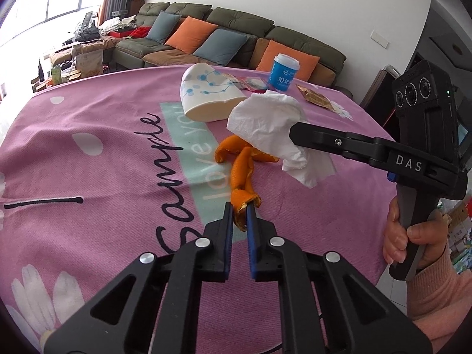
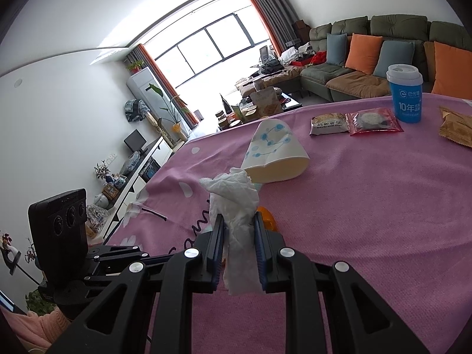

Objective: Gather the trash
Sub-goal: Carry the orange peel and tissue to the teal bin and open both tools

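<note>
Crumpled tissue fills right claw; left claw pinches curled orange peel.

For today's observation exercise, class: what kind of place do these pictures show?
Most likely a home living room: a long green sofa with orange cushions, a big curtained window, and a table under a pink cloth.
</note>
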A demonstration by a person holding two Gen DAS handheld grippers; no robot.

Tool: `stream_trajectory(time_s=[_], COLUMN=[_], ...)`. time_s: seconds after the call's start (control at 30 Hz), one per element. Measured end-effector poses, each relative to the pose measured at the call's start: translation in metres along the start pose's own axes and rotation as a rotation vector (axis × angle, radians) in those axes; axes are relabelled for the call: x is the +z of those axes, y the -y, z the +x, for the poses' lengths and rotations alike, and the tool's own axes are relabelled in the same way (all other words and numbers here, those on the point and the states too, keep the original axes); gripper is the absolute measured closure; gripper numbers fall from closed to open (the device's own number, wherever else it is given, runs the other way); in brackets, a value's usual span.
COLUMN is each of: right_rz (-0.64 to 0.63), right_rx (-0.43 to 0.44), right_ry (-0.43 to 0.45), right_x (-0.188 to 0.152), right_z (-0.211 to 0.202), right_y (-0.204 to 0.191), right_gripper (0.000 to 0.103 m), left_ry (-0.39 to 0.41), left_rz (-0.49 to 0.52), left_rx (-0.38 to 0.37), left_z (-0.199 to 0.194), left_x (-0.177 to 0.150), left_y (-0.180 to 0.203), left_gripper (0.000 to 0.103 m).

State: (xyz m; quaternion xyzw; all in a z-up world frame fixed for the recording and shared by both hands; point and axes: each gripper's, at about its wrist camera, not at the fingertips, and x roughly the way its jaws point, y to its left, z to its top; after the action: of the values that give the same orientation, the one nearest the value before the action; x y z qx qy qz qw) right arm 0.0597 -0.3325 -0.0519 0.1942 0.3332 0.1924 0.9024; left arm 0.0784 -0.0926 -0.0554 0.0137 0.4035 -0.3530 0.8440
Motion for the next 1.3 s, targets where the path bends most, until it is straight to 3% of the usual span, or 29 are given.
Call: stream_trajectory(time_s=[0.2,1.3], right_rz=[-0.015,-0.145], right_rx=[0.021,0.192], right_ry=[0.000,-0.101], right_x=[0.002,0.003], right_z=[0.002,0.049], right_y=[-0.010,-0.101], right_gripper=[0.085,0.085], left_ry=[0.048,0.240], left_rz=[0.005,-0.187], left_rx=[0.034,0.241], left_z=[-0.025,-0.182], left_x=[-0.005,-0.055], left_y=[-0.003,-0.080], left_gripper=[0.095,0.096])
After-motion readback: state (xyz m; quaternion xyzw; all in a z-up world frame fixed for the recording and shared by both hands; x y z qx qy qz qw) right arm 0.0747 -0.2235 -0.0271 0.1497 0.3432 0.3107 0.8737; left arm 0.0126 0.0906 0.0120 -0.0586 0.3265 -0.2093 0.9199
